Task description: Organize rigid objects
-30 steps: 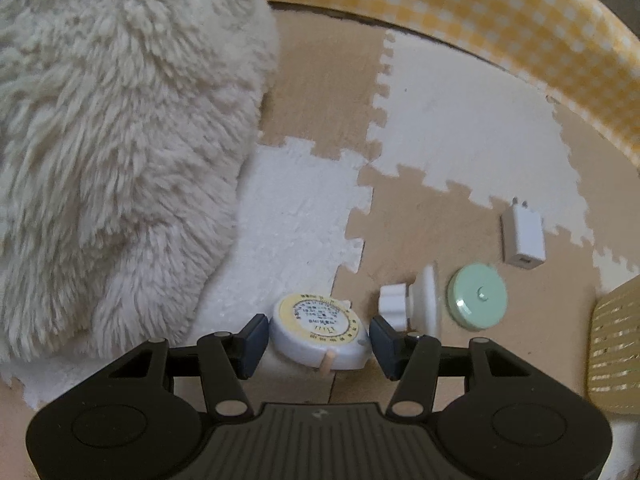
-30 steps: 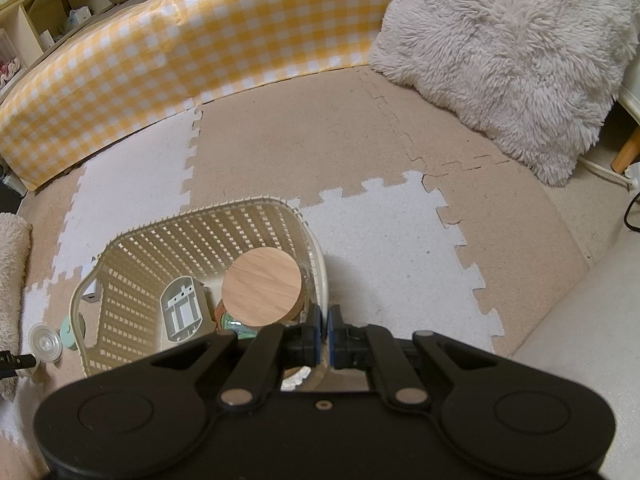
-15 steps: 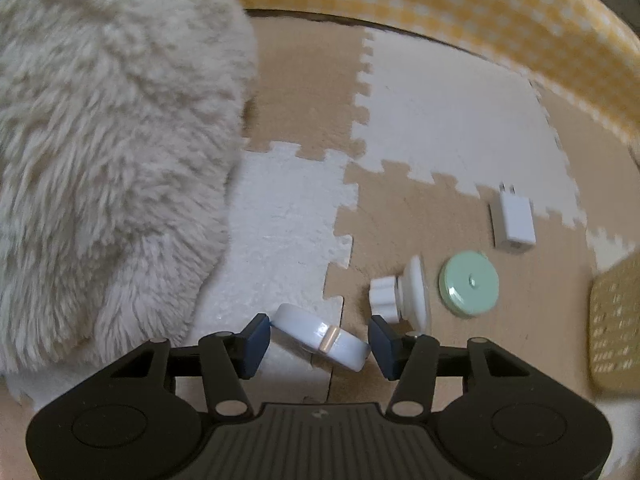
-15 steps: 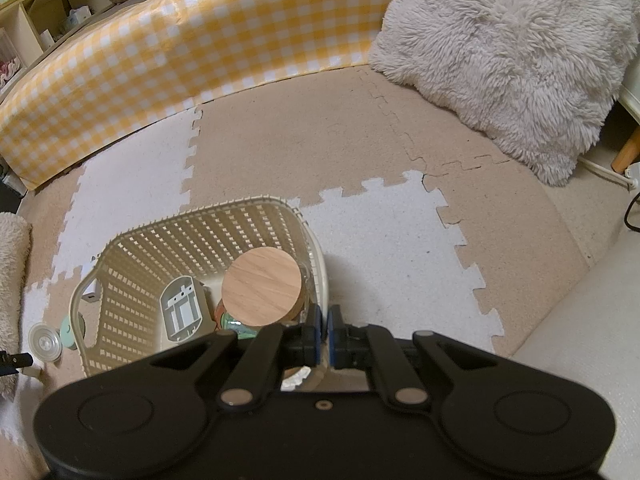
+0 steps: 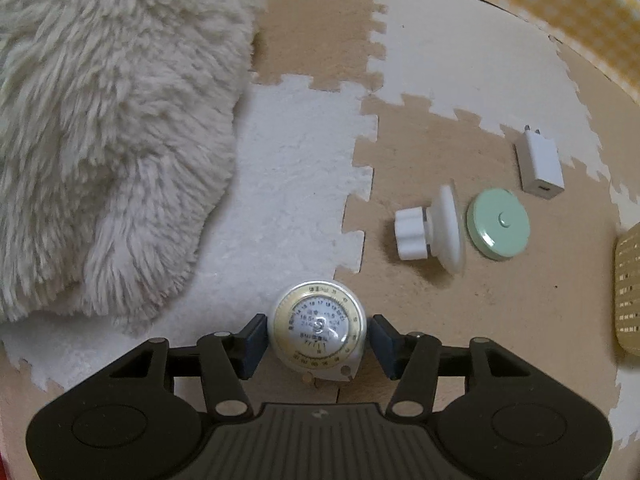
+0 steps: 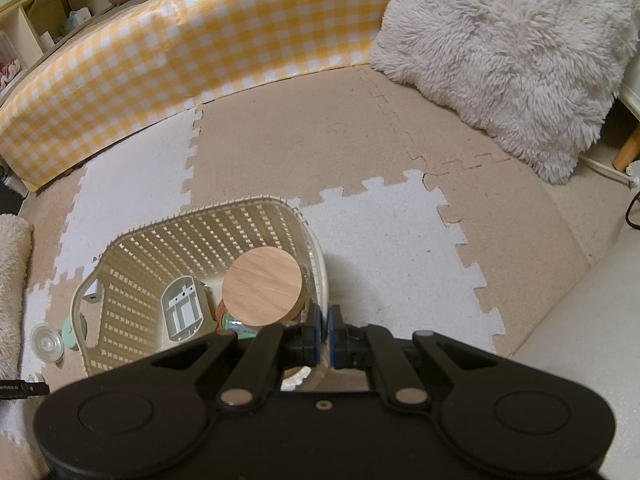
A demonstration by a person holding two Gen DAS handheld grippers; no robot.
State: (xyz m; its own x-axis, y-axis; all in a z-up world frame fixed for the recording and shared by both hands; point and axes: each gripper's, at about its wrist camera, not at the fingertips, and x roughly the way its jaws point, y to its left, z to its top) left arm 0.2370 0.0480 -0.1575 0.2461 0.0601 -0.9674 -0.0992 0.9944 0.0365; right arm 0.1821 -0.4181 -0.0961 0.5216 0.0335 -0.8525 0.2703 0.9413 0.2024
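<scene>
A round white tape measure (image 5: pixel 319 330) with a yellow dial stands on edge between the fingers of my left gripper (image 5: pixel 319 338). The left pad touches it; a small gap shows at the right pad, so the jaws stand open around it. On the mat beyond lie a white suction knob (image 5: pixel 434 229), a mint green disc (image 5: pixel 499 224) and a white charger (image 5: pixel 539 165). My right gripper (image 6: pixel 323 330) is shut on the near rim of the cream basket (image 6: pixel 192 236), which holds a wooden-lidded jar (image 6: pixel 262 286) and a grey item (image 6: pixel 182 308).
A shaggy cream cushion (image 5: pixel 100 132) fills the left of the left wrist view. Another shaggy cushion (image 6: pixel 516 48) and a yellow checked bumper (image 6: pixel 180 52) border the puzzle mat. The basket's edge (image 5: pixel 630 292) shows at the right of the left wrist view.
The tape measure has been tipped from flat up onto its edge between the left fingers, its dial now facing the camera. The right gripper and basket have not moved.
</scene>
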